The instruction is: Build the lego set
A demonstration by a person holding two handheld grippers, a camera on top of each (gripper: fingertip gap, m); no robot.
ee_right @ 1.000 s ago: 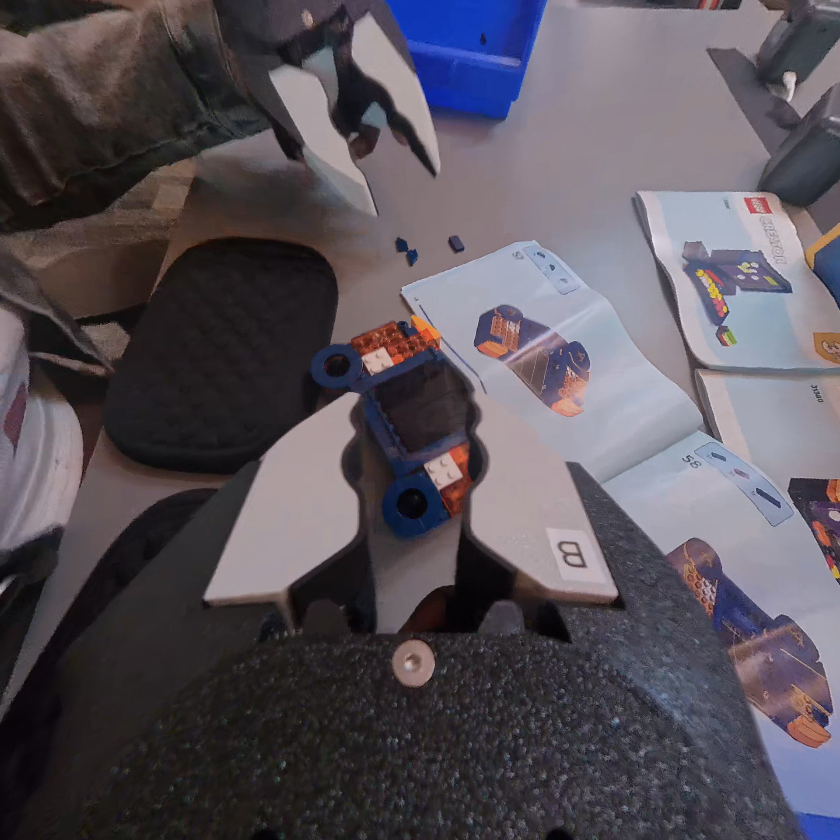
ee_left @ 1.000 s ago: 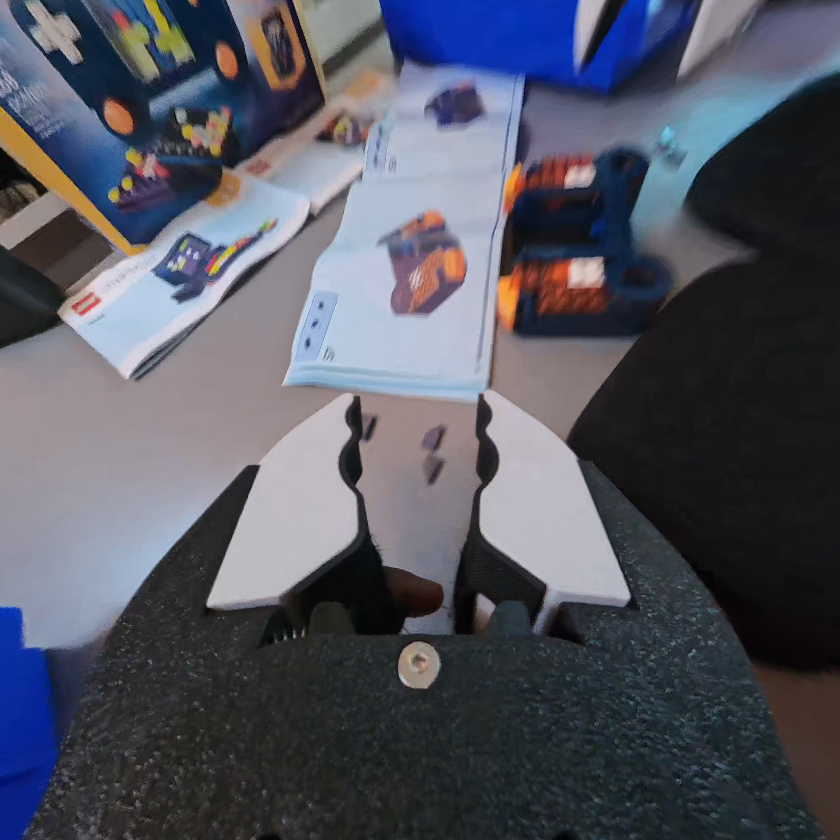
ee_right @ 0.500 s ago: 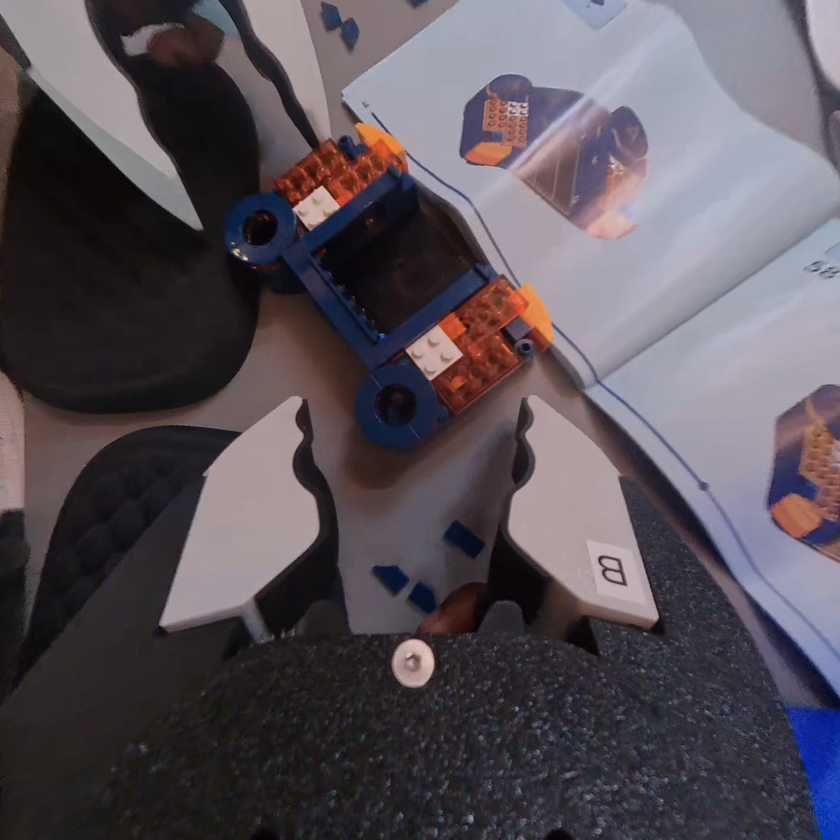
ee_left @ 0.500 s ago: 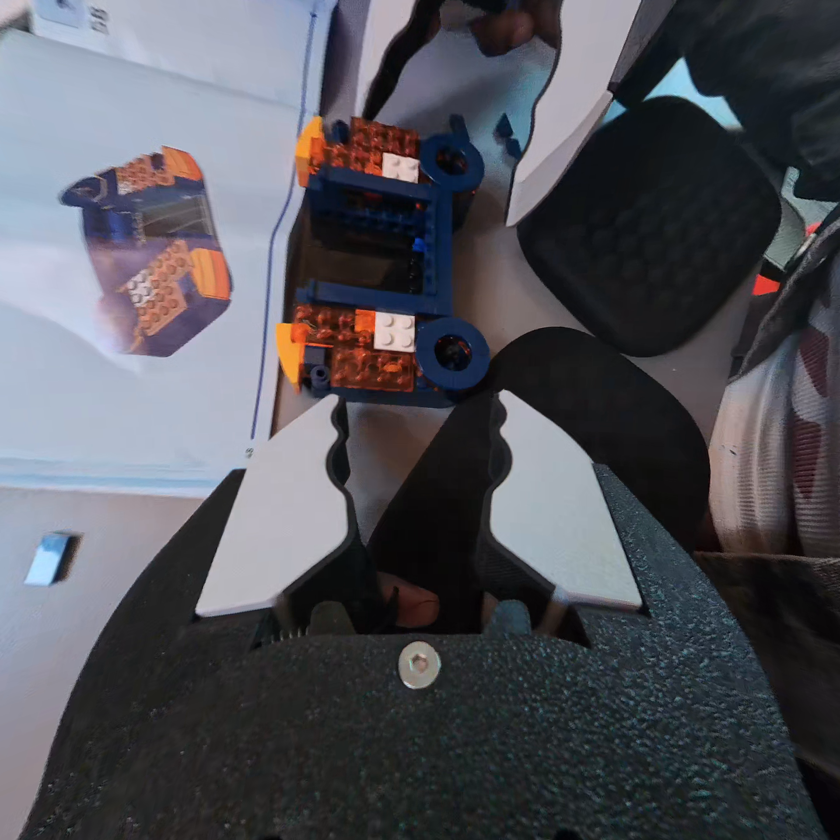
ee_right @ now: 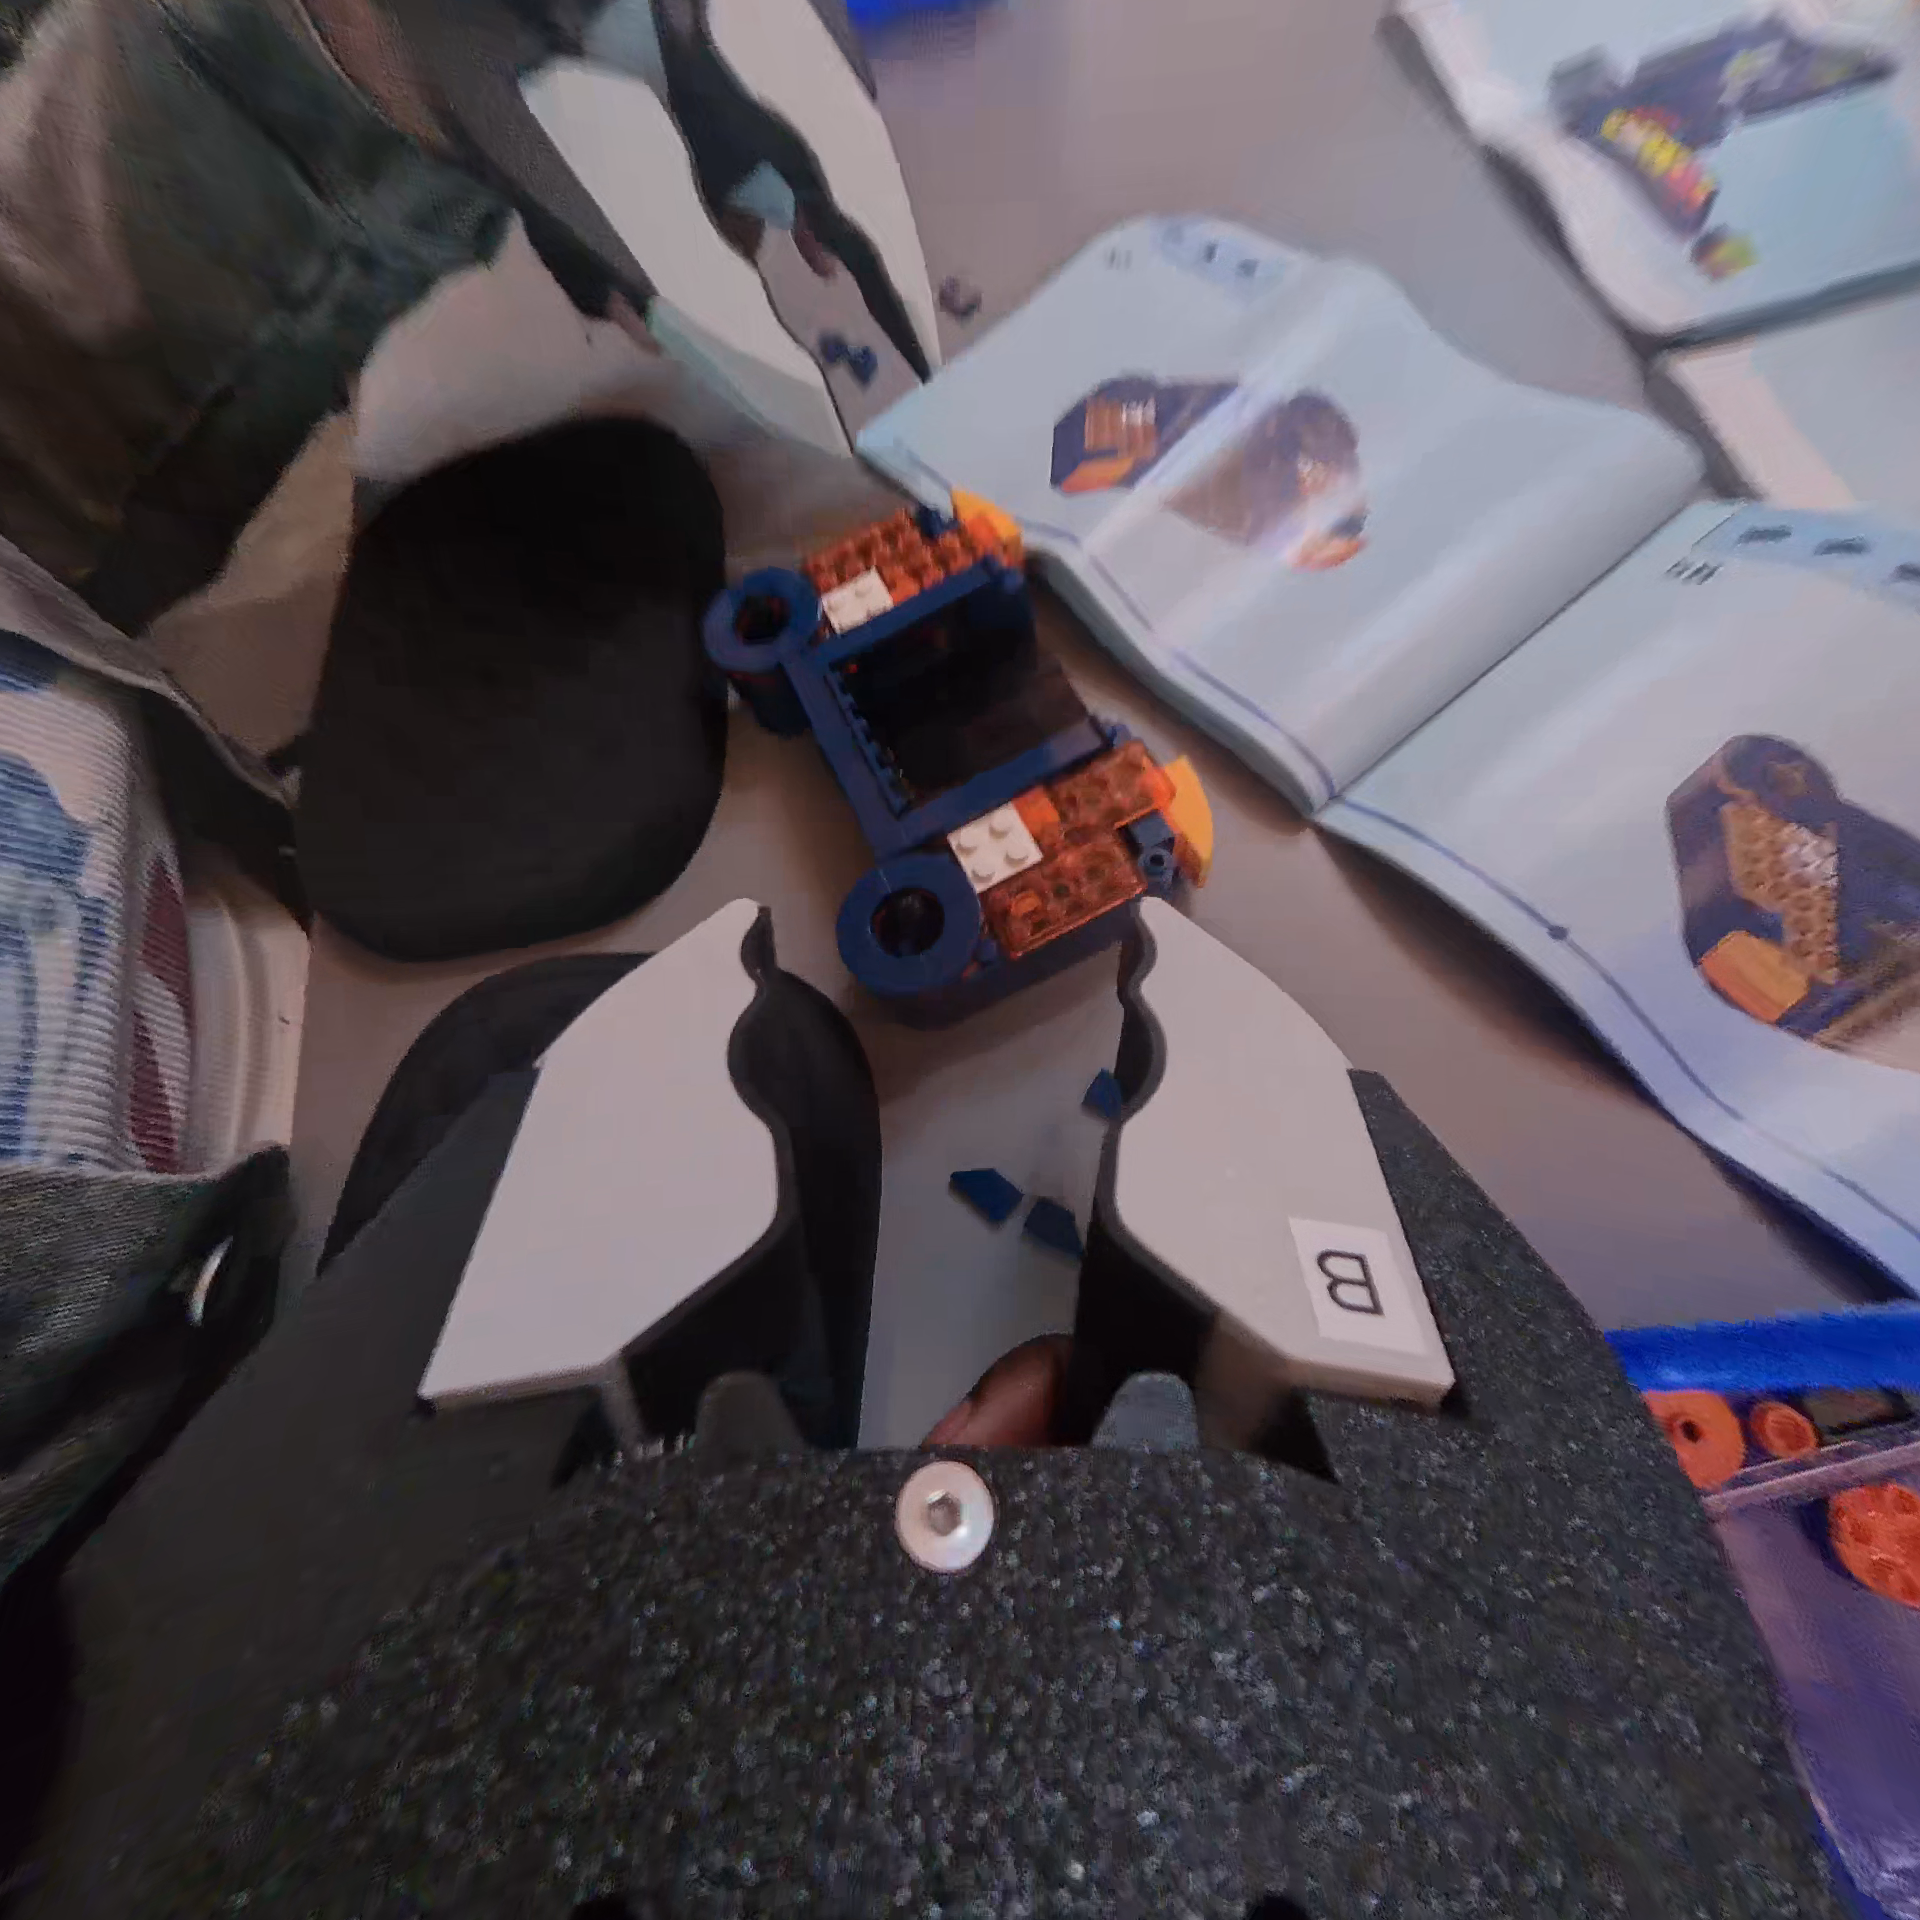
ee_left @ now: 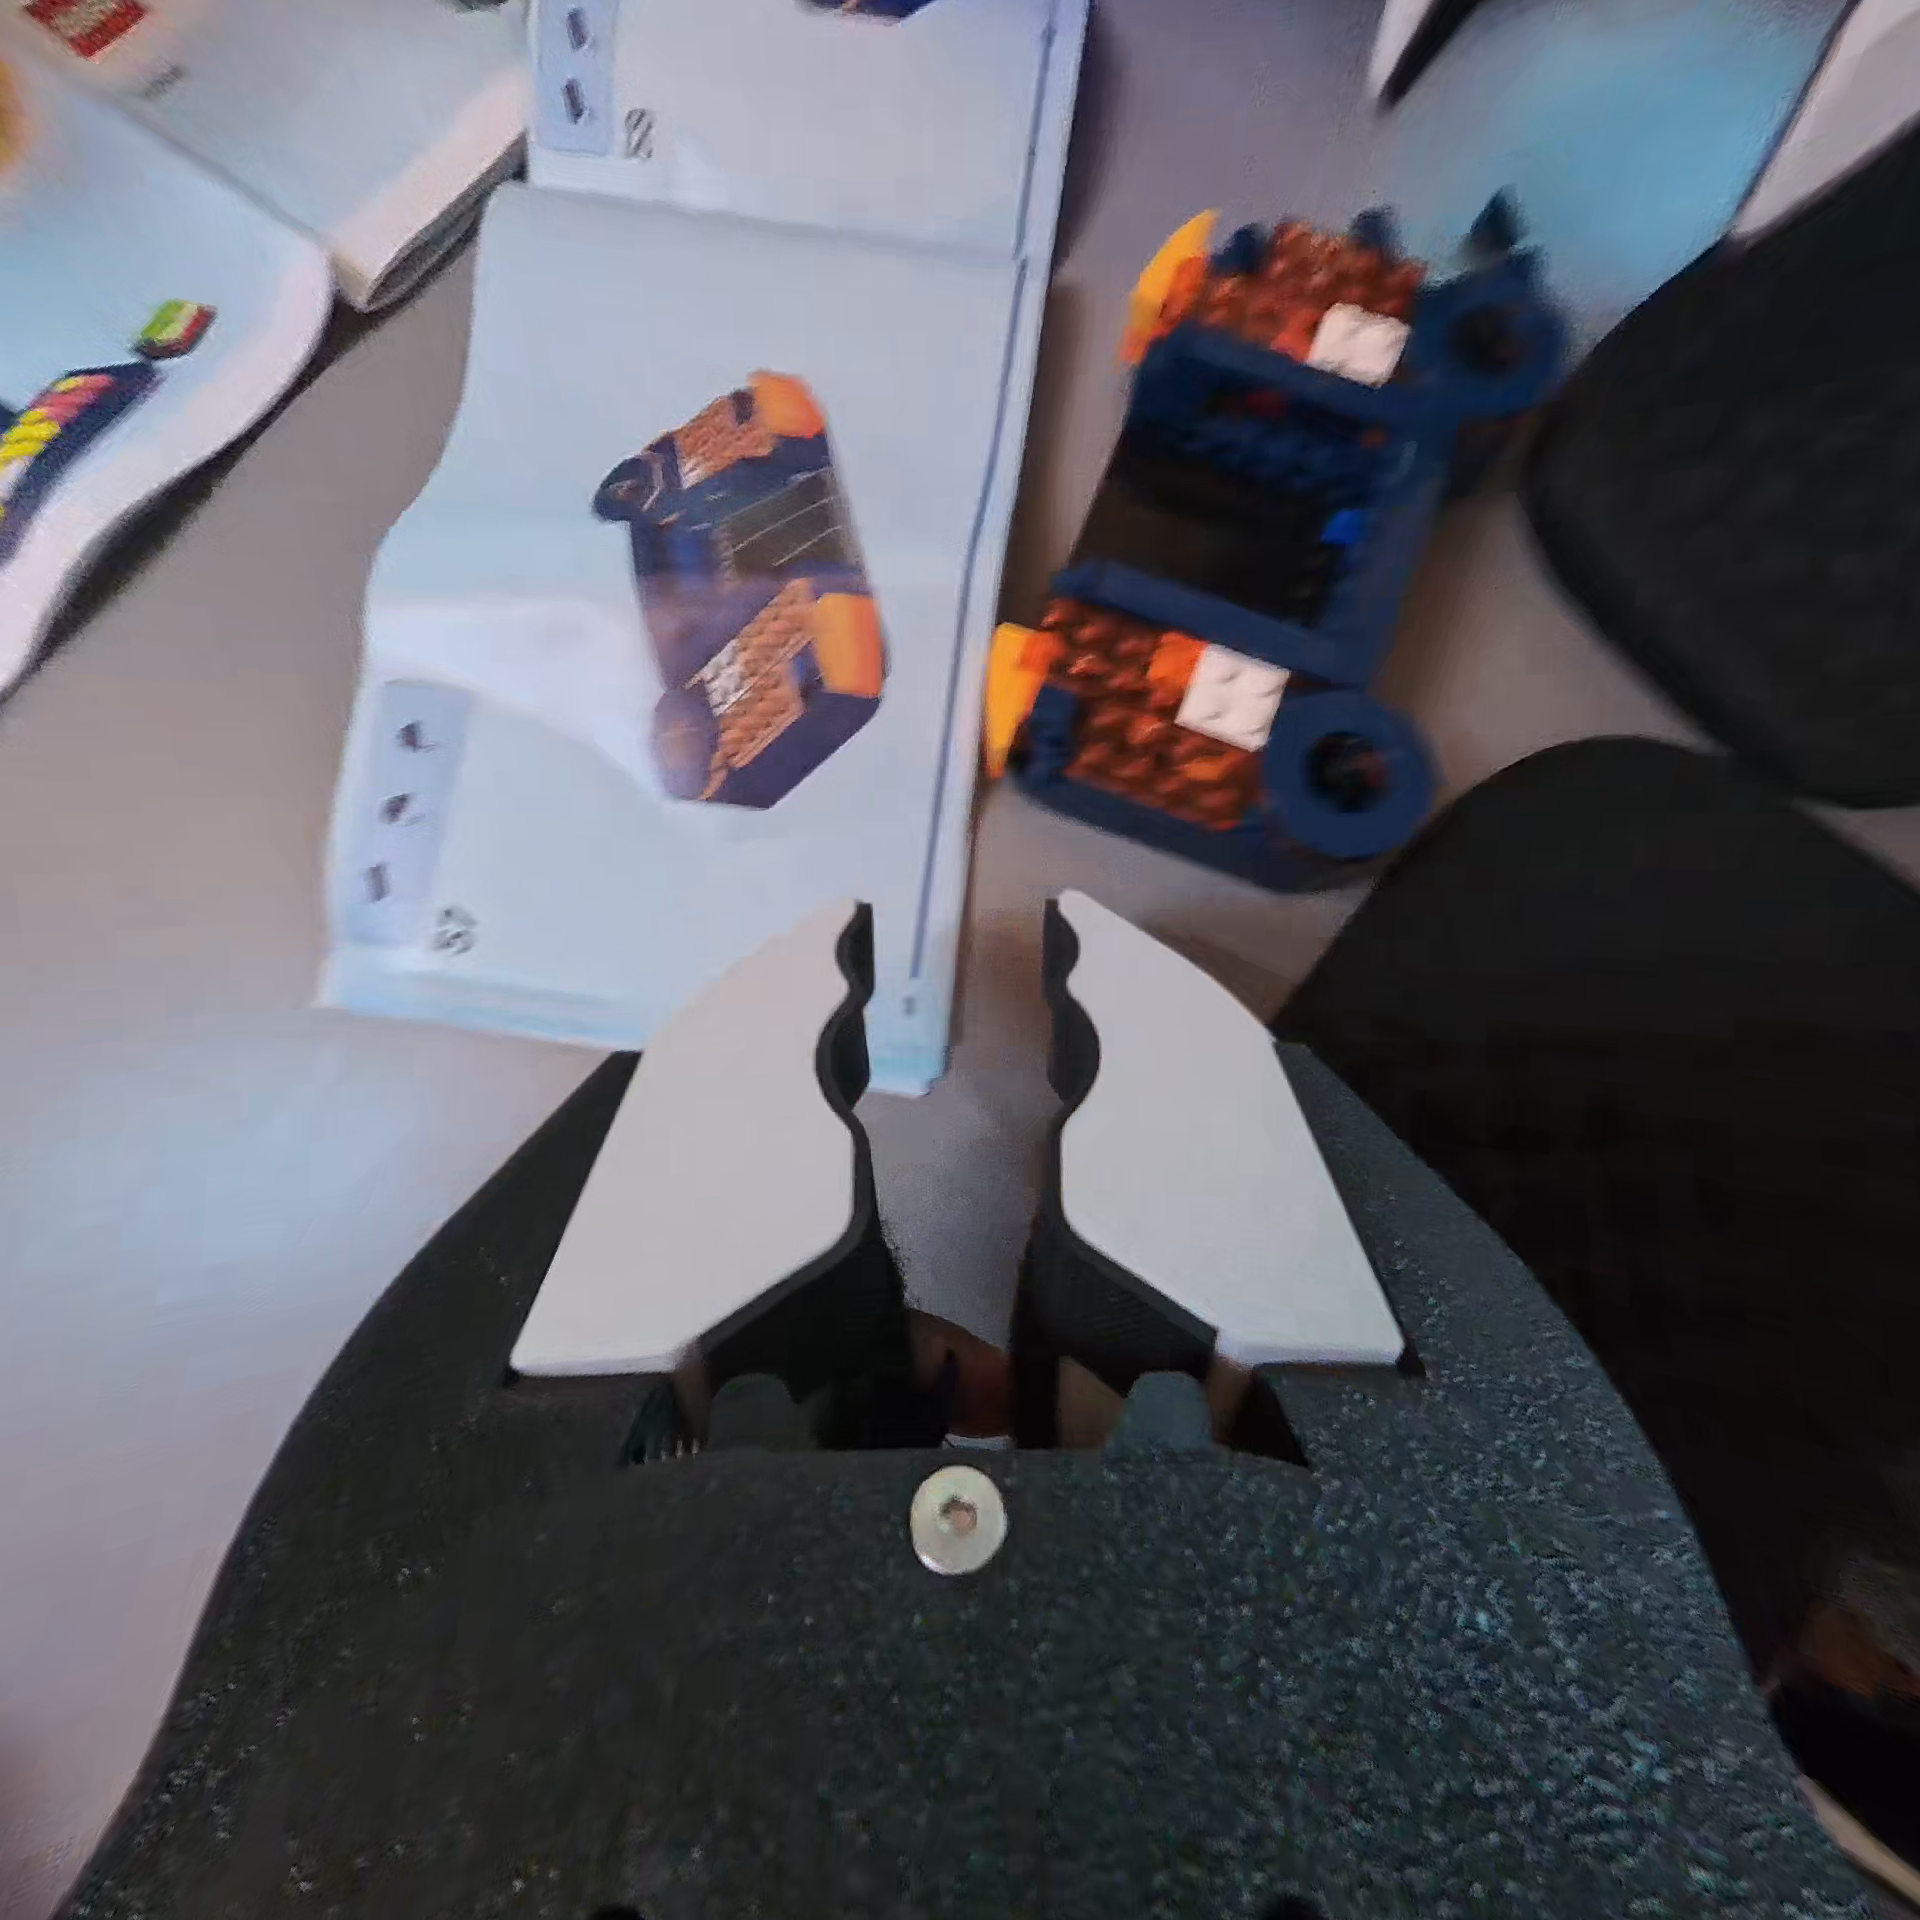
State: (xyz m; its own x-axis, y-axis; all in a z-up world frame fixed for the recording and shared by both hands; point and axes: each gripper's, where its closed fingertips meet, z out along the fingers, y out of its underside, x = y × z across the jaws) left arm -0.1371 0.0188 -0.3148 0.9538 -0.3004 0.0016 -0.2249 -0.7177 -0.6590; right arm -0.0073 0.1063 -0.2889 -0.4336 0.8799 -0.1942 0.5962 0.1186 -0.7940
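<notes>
My left gripper (ee_left: 956, 925) swings back from model (ee_left: 1236, 561), jaws narrower than half second ago, empty. My right gripper (ee_right: 940, 935) wide open, empty, above loose blue pieces (ee_right: 1013, 1205). Model beside booklet (ee_left: 727, 582). Likely picking next piece.

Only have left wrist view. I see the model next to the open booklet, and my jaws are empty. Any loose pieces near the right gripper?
Observer: Yes. Three small dark blue pieces lie between the open jaws of the right gripper, just short of the model. None of them is gripped.
Operator: Any other parts supply I can't see?
Observer: A blue bin sits off to the right gripper's right, with orange round parts in it.
</notes>
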